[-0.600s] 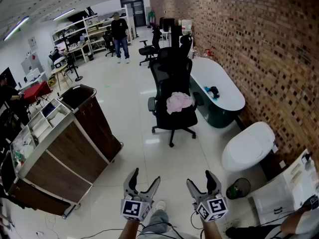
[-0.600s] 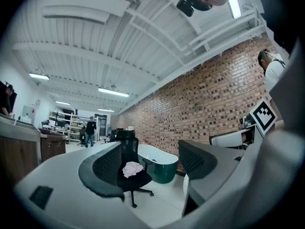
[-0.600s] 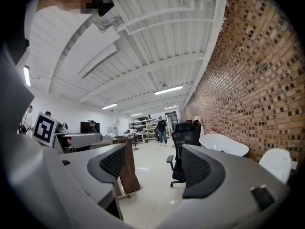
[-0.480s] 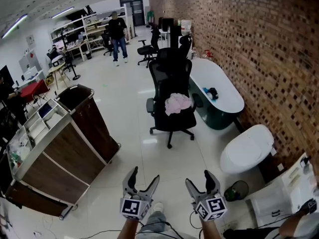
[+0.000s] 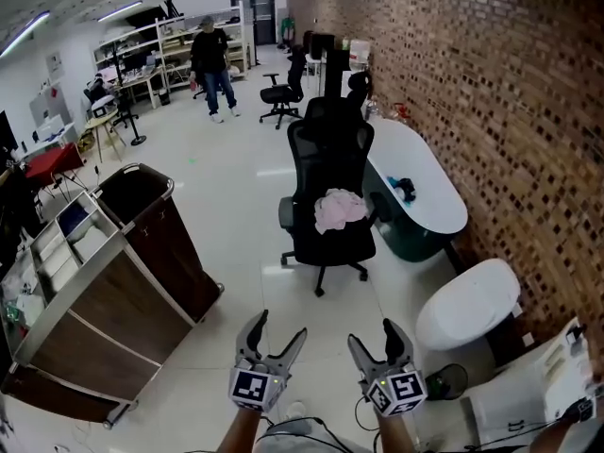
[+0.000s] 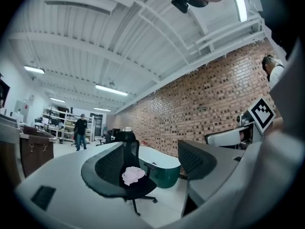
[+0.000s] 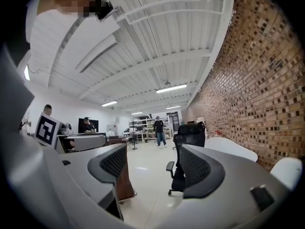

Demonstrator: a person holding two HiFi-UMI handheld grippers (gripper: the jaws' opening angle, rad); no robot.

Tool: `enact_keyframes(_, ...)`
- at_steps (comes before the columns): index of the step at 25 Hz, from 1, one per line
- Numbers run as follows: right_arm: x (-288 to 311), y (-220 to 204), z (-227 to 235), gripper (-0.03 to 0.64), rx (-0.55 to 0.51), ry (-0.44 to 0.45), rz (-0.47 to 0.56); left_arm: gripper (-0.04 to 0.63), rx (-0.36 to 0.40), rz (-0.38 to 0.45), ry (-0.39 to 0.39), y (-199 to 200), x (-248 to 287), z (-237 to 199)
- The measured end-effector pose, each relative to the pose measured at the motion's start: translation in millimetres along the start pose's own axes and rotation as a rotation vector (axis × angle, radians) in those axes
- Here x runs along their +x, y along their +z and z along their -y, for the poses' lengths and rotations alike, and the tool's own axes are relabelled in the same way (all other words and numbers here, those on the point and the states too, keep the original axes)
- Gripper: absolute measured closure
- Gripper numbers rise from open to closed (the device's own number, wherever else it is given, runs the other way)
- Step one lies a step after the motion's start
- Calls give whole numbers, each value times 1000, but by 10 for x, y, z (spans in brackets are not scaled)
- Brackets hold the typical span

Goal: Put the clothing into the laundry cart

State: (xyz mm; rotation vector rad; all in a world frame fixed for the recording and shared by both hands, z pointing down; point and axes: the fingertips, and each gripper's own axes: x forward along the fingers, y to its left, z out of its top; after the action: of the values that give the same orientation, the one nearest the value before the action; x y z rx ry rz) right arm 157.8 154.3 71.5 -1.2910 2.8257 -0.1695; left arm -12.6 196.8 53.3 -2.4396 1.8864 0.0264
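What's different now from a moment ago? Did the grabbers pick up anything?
Hardly anything. The person far back stepped a little left, and the view shifted slightly. Nothing was grabbed: left gripper and right gripper stay open and empty, the pink clothing still lies on the black chair, the laundry cart stays put.

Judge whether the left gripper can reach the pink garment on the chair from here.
Probably not yet: the left gripper hangs open, well short of the garment on the chair, with floor between. Nothing blocks the way; stepping closer should do.

Open-plan lab or test hall: brick wall, equipment shelves, office chair, bathtub and toilet.
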Motion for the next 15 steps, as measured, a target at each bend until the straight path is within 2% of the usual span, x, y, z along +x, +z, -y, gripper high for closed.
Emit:
enact_keyframes(4, 432, -37, 55, 249, -4, -39, -19, 252, -46, -8, -10, -27, 231, -319)
enact_keyframes(8, 841, 38, 68, 249, -16, -36, -24, 252, -89, 10, -8, -50, 490, -643)
enact_keyframes(13, 1209, 79, 194, 249, -4, -66, 5, 252, -50, -8, -49, -60, 711, -891)
enact_keyframes(15, 1234, 168, 311, 249, -12, -89, 14, 252, -61, -9, -66, -75, 813, -876)
